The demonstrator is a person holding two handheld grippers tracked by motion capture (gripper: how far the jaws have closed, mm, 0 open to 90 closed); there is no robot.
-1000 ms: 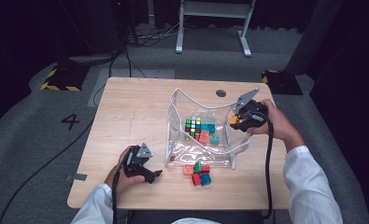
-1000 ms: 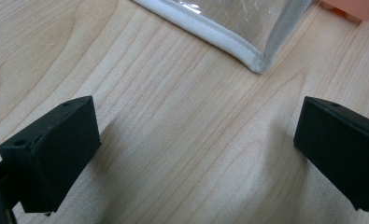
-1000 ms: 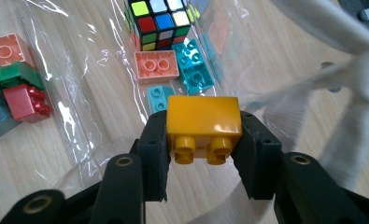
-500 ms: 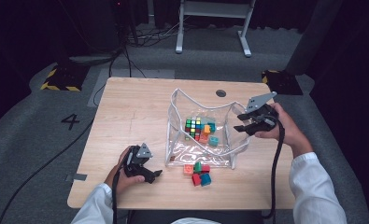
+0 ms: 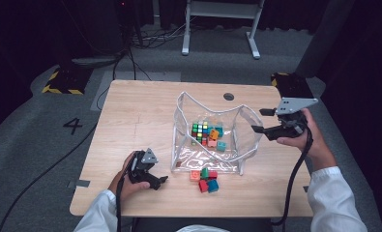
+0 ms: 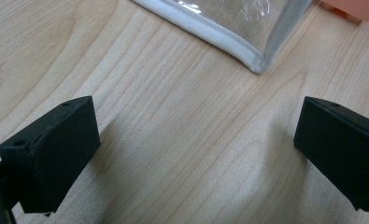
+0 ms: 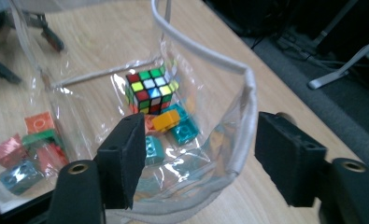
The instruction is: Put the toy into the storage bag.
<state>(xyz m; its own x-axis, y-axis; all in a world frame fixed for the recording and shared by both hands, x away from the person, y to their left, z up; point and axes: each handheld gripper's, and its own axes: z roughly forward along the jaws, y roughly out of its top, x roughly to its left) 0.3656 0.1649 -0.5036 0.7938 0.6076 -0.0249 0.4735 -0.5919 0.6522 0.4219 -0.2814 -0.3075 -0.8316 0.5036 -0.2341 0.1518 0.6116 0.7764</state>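
Right gripper [image 5: 259, 120] withdrawn from clear plastic bag [image 5: 246, 126], jaws wide, empty; left gripper [image 5: 160, 182] jaws wide, empty.

We list: clear bag [image 5: 213, 140] with white trim; multicoloured puzzle cube [image 7: 149, 91]; teal, orange, red, green bricks [image 5: 205, 179]; pale wood-grain worktop [image 5: 135, 116]; black-jawed hand-held grippers.

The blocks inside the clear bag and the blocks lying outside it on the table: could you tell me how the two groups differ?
The blocks inside the clear bag sit beside a puzzle cube and include an orange one; the blocks outside lie on the bare table near its front edge, with no orange one among them. The inside group lies nearer the right gripper, the outside group nearer the left gripper. Both groups hold small coloured studded bricks, teal ones among them.
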